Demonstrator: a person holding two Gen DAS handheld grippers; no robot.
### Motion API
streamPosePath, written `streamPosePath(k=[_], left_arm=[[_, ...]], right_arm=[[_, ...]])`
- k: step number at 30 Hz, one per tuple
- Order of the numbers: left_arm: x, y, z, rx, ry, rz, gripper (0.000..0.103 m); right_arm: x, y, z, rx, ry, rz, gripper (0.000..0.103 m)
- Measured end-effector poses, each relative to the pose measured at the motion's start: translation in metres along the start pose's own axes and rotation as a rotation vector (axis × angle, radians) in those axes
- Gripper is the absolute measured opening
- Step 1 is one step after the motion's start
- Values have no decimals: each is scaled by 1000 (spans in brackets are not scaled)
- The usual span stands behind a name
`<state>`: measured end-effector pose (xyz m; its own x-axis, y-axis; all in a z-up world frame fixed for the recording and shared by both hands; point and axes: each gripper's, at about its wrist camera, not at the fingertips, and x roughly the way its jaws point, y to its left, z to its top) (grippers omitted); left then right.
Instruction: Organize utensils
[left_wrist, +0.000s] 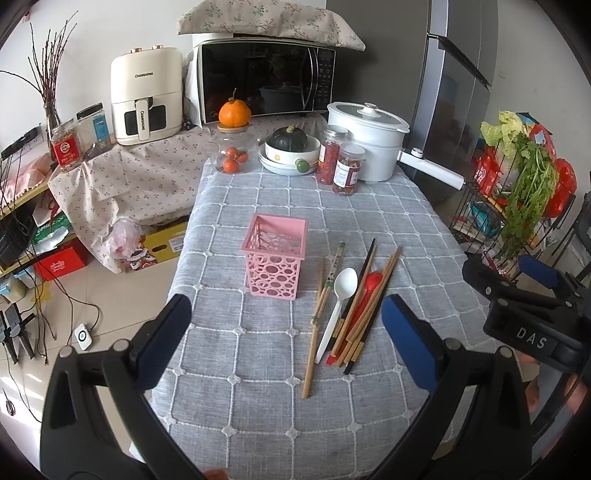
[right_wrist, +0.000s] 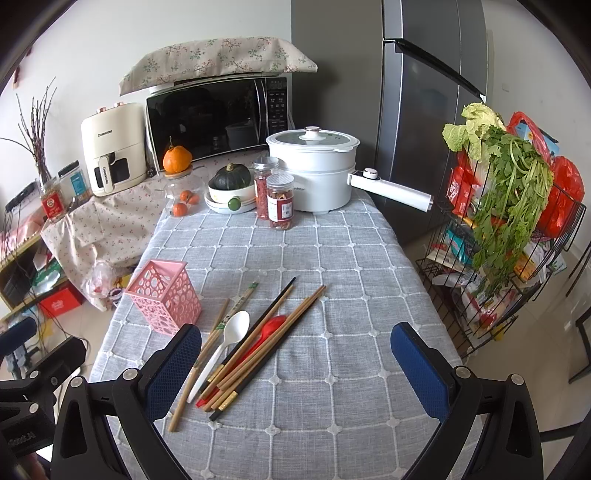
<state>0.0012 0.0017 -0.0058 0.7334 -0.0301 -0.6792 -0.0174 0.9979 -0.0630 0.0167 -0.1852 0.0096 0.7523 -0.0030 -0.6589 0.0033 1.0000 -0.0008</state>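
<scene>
A pink perforated basket (left_wrist: 275, 254) (right_wrist: 166, 297) stands upright on the grey checked tablecloth (left_wrist: 258, 406) (right_wrist: 332, 369). Right of it lies a loose pile: a white plastic spoon (left_wrist: 338, 306) (right_wrist: 225, 343), a red spoon (left_wrist: 364, 295) (right_wrist: 267, 330), several wooden chopsticks (left_wrist: 314, 343) (right_wrist: 280, 326) and a black chopstick (left_wrist: 364, 264) (right_wrist: 273, 304). My left gripper (left_wrist: 286, 328) hovers open near the table's front, with nothing between its fingers. My right gripper (right_wrist: 295, 356) is open too, above the pile's near end. In the left wrist view the right gripper (left_wrist: 532, 291) shows at the right edge.
At the back stand a white electric pot (left_wrist: 365, 140) (right_wrist: 314, 170), two spice jars (left_wrist: 340, 162) (right_wrist: 275, 192), a bowl with a squash (left_wrist: 288, 147) (right_wrist: 231, 184) and a glass jar topped by an orange (left_wrist: 232, 144) (right_wrist: 179, 177). A wire rack with greens (right_wrist: 506, 229) stands right of the table.
</scene>
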Motion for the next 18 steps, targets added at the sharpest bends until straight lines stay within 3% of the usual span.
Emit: streamPosePath(k=[12,18], left_arm=[[9,-4,5,22,17,12,102],[20,-18,26,104,66,-36,102]], right_arm=[[8,5,-4,0,46,27,103],[30,-14,17,56,146,38,103]])
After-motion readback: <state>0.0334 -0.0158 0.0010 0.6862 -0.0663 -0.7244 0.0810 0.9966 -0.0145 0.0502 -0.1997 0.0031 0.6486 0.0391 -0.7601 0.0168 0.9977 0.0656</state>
